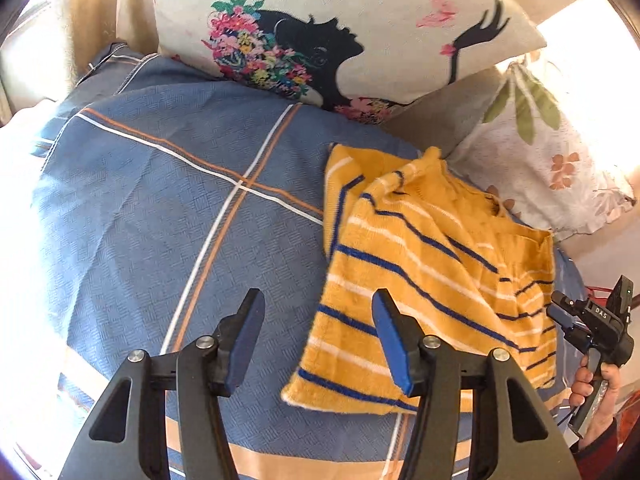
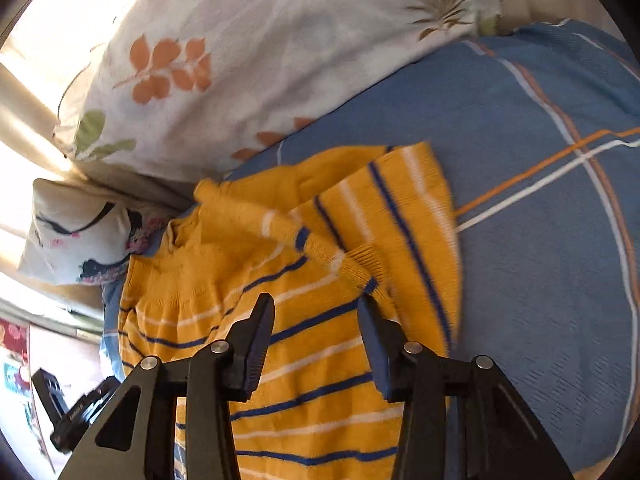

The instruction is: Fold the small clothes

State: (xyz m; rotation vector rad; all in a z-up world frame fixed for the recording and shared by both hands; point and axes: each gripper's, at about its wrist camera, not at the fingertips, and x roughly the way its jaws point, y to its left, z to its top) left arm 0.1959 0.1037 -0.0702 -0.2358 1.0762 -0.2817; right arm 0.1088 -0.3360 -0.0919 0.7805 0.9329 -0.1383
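Both grippers are spread wide with nothing between the pads. Left gripper (image 1: pixel 318 332) hovers over the blue plaid bedspread (image 1: pixel 160 208), its right pad just above the bottom-left corner of the yellow striped sweater (image 1: pixel 432 264). Right gripper (image 2: pixel 316 340) hangs over the sweater's body (image 2: pixel 304 380), not gripping it. Sweater lies partly folded on the bedspread, 1 sleeve flopped across the front, near 2 pillows: a floral pillow (image 2: pixel 240 52) and a silhouette-print pillow (image 1: pixel 340 28).
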